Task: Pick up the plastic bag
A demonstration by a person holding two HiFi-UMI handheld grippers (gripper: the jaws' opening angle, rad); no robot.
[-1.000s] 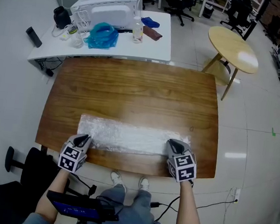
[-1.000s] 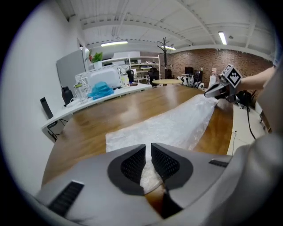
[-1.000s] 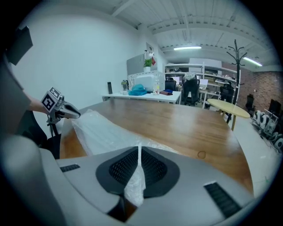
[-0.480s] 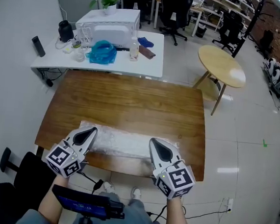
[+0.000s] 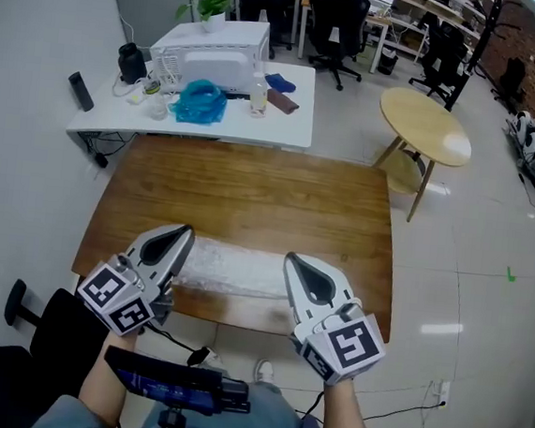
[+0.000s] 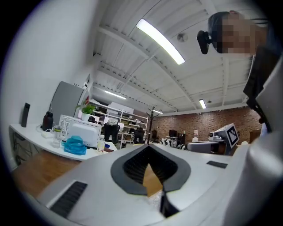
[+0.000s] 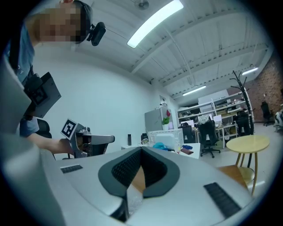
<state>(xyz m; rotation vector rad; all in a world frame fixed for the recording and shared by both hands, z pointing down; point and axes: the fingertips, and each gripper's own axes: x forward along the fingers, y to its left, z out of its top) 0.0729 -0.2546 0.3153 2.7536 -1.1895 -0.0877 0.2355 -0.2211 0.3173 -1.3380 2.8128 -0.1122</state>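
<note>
The plastic bag (image 5: 234, 269) looks light, thin, floppy and crinkly. The left gripper (image 5: 175, 239) and right gripper (image 5: 300, 266) pinch its two ends tight, above the table's (image 5: 252, 183) near edge.

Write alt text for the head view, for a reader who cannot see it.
The left claw and right claw each grip one end of a crinkled clear plastic bag, stretched between them over a brown wooden table. A cluttered white desk stands beyond.

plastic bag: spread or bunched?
Spread: the plastic bag runs as a long strip between left gripper and right gripper, each shut on one end.
</note>
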